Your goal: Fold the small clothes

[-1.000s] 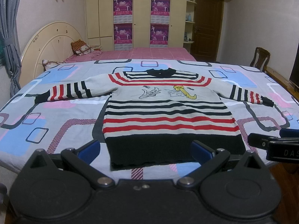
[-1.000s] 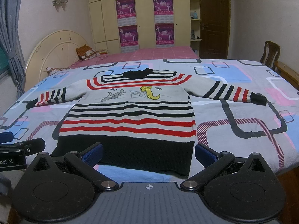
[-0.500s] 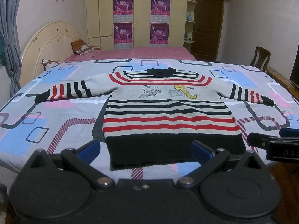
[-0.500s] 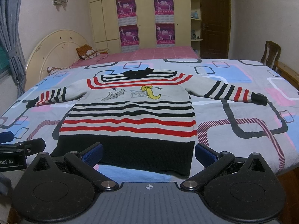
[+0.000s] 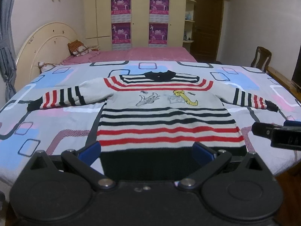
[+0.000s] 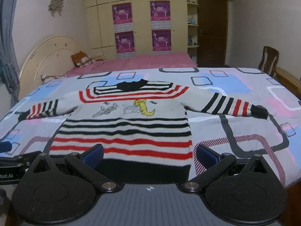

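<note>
Both sets of jaws stand apart and empty: the left gripper and right gripper sit low in their frames, over the black hem of one striped knit sweater. It lies flat, mid-frame, both sleeves spread, on the patterned bedspread. No fold looks begun; the whole job appears left to do.

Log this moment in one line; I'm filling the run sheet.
sweater: flat, unfolded | left claw: open, empty | right claw: open, empty
</note>
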Tool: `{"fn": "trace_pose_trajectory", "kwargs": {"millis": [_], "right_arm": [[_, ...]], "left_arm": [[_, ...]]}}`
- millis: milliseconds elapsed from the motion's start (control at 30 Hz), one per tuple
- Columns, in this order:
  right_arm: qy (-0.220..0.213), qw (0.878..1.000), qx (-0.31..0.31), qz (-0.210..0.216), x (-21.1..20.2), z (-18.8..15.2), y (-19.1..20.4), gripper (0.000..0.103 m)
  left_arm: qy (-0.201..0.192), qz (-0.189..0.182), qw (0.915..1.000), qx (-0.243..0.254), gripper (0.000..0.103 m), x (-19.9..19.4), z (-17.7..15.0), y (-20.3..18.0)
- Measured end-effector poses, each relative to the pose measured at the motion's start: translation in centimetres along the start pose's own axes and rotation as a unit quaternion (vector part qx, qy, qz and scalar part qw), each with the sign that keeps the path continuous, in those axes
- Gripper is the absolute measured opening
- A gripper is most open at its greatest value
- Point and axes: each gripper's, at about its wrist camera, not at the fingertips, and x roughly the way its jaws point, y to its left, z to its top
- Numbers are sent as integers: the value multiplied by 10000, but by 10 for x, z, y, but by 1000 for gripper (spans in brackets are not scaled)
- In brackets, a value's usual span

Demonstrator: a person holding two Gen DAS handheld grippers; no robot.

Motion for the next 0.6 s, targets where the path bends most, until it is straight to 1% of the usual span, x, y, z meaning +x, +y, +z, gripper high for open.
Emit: {"fn": "trace_pose_trajectory", "kwargs": {"millis": [333, 467, 600], "right_arm": [[83, 9995, 202, -215, 53, 34, -18, 103], [84, 9990, 343, -268, 73, 48, -25, 103], [99, 9976, 569, -385, 88, 57, -36, 103]], "left_arm": [[60, -172, 9998, 90, 103, 57, 41, -2], [89, -331, 9993, 148, 103, 82, 58, -5], [160, -565, 9980, 215, 103, 106, 72, -9]]}}
